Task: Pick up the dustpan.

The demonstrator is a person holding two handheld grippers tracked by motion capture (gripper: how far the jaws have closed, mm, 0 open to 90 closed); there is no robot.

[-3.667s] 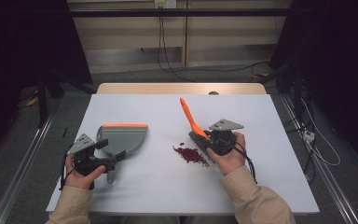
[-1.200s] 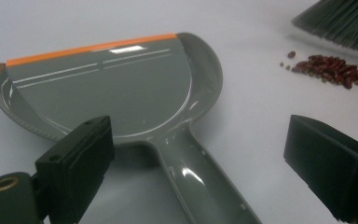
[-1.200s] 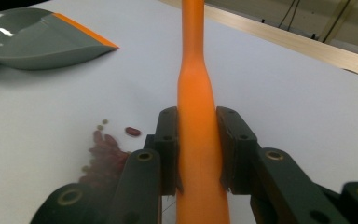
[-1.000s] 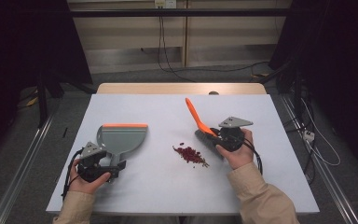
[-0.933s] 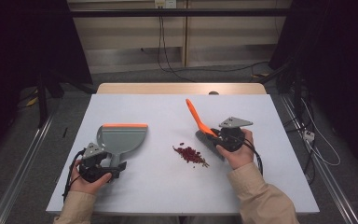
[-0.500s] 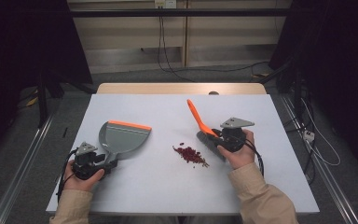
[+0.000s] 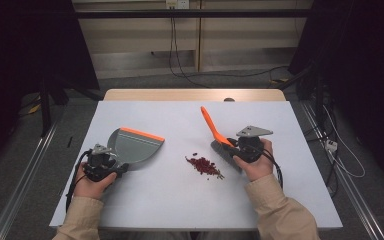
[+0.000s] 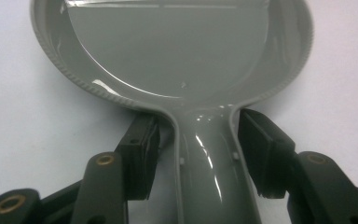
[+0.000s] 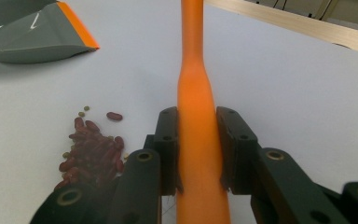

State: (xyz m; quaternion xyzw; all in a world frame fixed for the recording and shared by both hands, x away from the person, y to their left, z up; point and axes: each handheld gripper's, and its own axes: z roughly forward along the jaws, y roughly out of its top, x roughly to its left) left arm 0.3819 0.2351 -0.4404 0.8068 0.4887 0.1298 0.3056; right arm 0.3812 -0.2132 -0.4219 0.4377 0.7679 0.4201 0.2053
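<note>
The dustpan (image 8: 177, 70) handle is now flanked by the left gripper (image 8: 198, 149), whose jaws have just been closing, small gaps remaining. The brush (image 9: 196, 121) is clamped by the right gripper (image 9: 196, 149), so sweeping the beans (image 7: 203, 165) looks imminent.

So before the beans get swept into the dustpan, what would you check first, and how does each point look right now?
1. Brush held firm: ok. The right gripper is shut on the orange brush handle.
2. Dustpan held firm: not ok. The left gripper has just been closing around the dustpan handle, but a gap shows beside the left pad.
3. Beans gathered: ok. The beans lie in one small pile, a few strays beside it.
4. Dustpan mouth faces the pile: ok. The orange lip is turned toward the beans, though apart from them.
5. Brush on the far side of the pile from the dustpan: ok.
</note>
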